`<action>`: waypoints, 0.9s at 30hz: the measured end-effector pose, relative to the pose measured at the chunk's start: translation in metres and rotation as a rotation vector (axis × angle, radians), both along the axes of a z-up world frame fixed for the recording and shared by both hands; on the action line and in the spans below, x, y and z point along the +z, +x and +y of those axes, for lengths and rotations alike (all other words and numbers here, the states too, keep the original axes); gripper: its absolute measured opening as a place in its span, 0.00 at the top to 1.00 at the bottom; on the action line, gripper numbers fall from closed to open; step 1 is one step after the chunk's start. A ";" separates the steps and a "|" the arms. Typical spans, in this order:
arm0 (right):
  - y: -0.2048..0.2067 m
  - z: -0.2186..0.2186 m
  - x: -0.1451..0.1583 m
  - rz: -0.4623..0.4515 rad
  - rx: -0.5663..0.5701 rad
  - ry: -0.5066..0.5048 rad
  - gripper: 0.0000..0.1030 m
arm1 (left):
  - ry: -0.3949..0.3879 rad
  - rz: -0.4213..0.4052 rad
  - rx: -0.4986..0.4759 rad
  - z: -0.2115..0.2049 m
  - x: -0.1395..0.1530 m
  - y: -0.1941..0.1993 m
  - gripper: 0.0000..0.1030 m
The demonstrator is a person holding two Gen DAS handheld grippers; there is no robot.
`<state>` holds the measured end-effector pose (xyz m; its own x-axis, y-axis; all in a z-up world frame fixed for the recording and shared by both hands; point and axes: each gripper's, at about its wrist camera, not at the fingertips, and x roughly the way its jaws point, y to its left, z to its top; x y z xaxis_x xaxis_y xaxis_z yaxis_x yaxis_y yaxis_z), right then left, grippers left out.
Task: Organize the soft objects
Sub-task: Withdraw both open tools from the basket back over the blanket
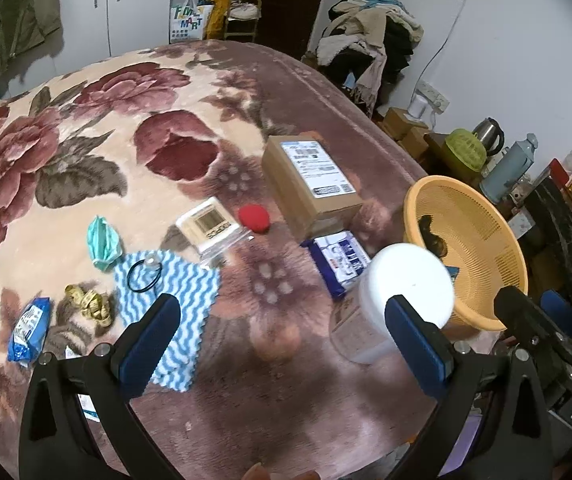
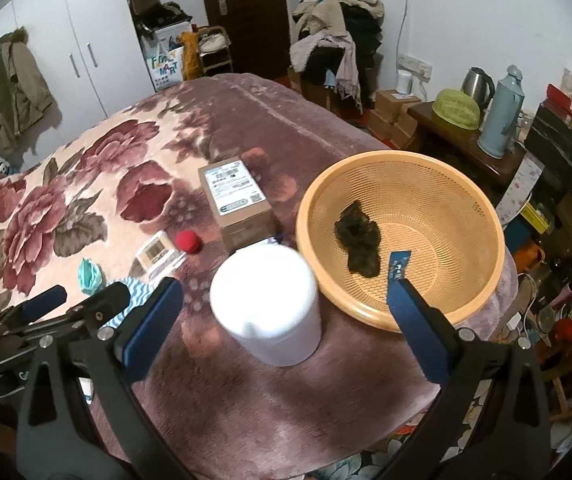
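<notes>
Floral blanket (image 1: 86, 128) holds clutter, an orange basket (image 2: 482, 216) with something dark, maybe cloth; both grippers (image 1: 282, 336) (image 2: 286, 316) gape empty.

It was a lived-in bedroom in a home. A bed under a plush floral blanket (image 1: 86, 128) filled the middle of both views. White wardrobe doors (image 2: 82, 52) stood at upper left, with an olive parka (image 2: 6, 92) hanging beside them. A dark wooden door (image 2: 246, 12) sat at top centre, a heap of clothes (image 2: 338, 36) to its right, and a kettle (image 2: 478, 84) and thermos (image 2: 502, 112) on a side table at far right.
</notes>
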<state>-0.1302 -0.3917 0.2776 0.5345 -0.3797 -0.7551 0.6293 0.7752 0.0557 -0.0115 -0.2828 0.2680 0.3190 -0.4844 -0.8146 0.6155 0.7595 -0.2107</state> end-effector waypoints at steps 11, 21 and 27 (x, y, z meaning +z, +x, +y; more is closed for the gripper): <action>0.015 0.030 -0.014 0.033 0.058 0.010 0.00 | 0.019 0.017 0.046 0.038 -0.017 0.013 0.01; 0.032 0.060 -0.025 0.060 0.115 0.016 0.00 | 0.043 0.037 0.107 0.078 -0.038 0.029 0.01; 0.040 0.076 -0.036 0.083 0.146 0.031 0.00 | 0.056 0.054 0.131 0.099 -0.051 0.035 0.01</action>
<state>-0.0900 -0.3157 0.2418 0.5180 -0.2784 -0.8088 0.5132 0.8576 0.0335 0.0236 -0.1835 0.2165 0.3312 -0.3945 -0.8571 0.4988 0.8443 -0.1959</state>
